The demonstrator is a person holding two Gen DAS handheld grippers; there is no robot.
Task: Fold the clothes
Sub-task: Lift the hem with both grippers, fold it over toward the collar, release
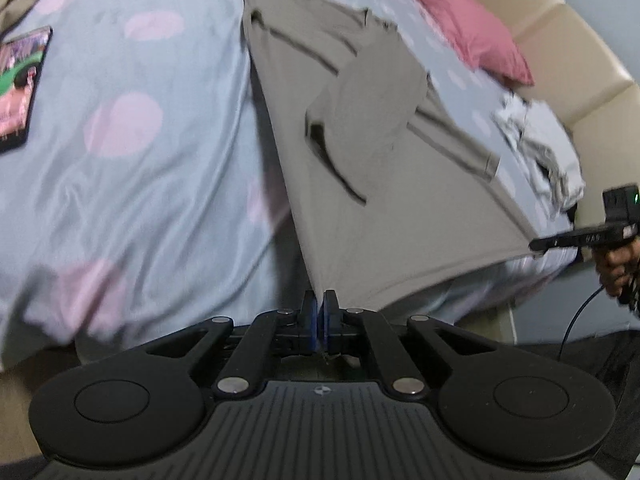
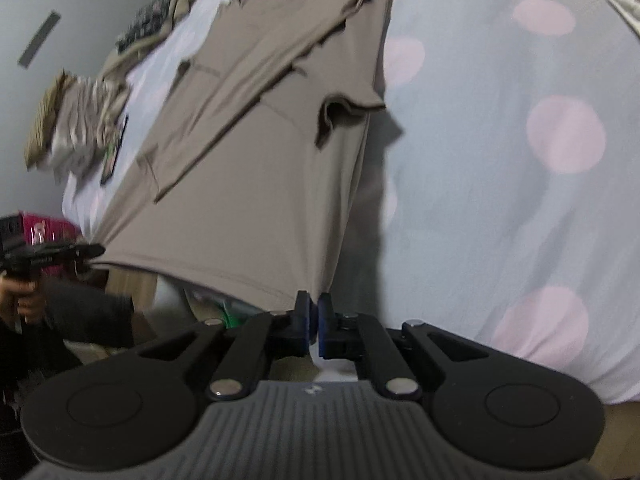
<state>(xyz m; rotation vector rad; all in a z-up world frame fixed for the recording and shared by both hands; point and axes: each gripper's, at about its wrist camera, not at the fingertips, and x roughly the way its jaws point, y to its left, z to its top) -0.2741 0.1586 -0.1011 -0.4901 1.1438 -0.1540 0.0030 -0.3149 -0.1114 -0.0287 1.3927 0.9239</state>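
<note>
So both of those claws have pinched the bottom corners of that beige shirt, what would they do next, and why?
Probably lift and carry the hem forward toward the collar to fold the beige shirt in half. The left gripper and right gripper are each shut on a hem corner, the hem is stretched taut between them off the bed, and both sleeves already lie folded inward.
</note>
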